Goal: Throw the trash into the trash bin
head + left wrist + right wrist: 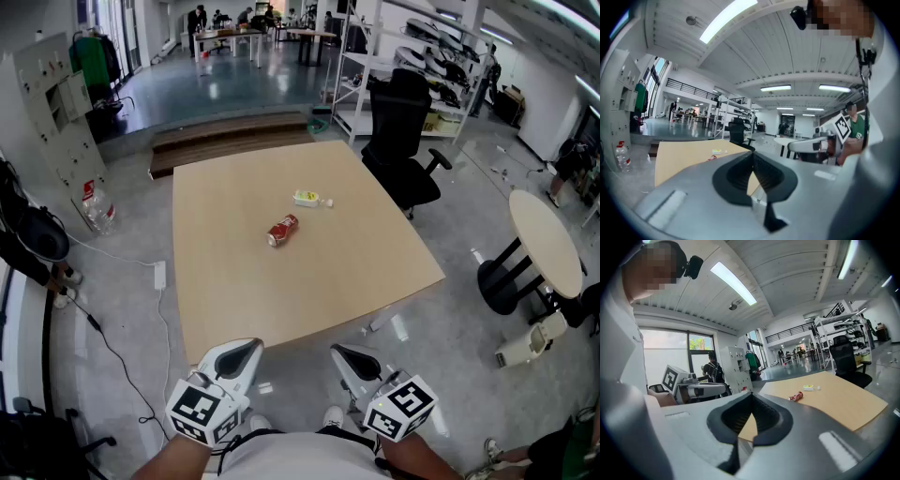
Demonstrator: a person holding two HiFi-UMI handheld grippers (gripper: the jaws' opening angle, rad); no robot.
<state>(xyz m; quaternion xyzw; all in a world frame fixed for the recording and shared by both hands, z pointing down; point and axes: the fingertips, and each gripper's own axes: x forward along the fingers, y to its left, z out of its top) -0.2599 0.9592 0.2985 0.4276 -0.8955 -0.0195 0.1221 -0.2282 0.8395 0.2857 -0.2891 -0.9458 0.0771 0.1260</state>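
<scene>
A red can (282, 230) lies on its side near the middle of the beige table (234, 300). Just beyond it lies a yellow-green and white wrapper (307, 199) with a small white scrap (328, 202) beside it. My left gripper (249, 349) and right gripper (341, 352) hover side by side off the table's near edge, both shut and empty, well short of the trash. The left gripper view shows its jaws (752, 153) meeting, with the can (711, 158) far ahead. In the right gripper view the right gripper (751, 394) is also shut, and the can (796, 396) and wrapper (808, 387) lie ahead to its right.
A black office chair (401, 131) stands at the table's far right corner. A round table (544, 239) is to the right. A low wooden platform (230, 136) lies behind the table. A water bottle (97, 208) and a power strip (159, 274) are on the floor at the left.
</scene>
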